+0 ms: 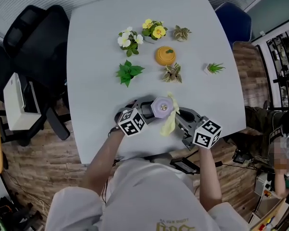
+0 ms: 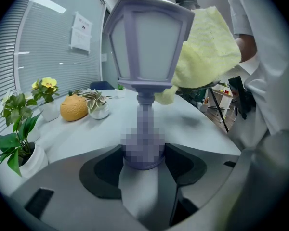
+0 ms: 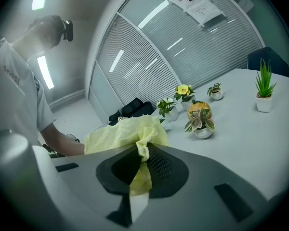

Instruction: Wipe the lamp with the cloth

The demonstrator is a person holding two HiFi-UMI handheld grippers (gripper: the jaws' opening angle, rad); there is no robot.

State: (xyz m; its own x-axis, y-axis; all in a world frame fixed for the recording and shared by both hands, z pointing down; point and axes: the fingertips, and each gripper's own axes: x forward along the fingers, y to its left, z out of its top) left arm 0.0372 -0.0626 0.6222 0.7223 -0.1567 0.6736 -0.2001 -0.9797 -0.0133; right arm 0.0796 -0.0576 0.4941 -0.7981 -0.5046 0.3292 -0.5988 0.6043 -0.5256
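Pale-yellow textured cloth point(image 3: 120, 131) is clamped in the right gripper point(image 3: 143, 165). Its black ridged pads are pressed together on a twisted fold, and the rest of the cloth billows out just past the jaw tips. Over to the left gripper point(image 2: 143, 153): its two dark jaws are closed on the foot of the lilac lantern-shaped lamp point(image 2: 147, 42), which stands upright between them with its pale panes high above the jaws (the foot itself is blurred over, so the exact contact is hard to read). The cloth is up against the lamp head on the side away from the left gripper's window side, draped over that upper corner and touching it. From the head view the two grippers face each other, close together, at the near edge of the white round-cornered table point(image 1: 96, 42).

Out beyond the left gripper, ahead and to its left, sit an orange pumpkin-shaped ornament point(image 2: 73, 108) and, just beside it, a stripy-leaved plant in a small white pot point(image 2: 97, 105). Further left is a yellow-flowered potted plant point(image 2: 47, 93), and nearest, a green leafy potted plant point(image 2: 17, 143). Well off that same side, past the table edge, stands a black office chair point(image 1: 36, 37).
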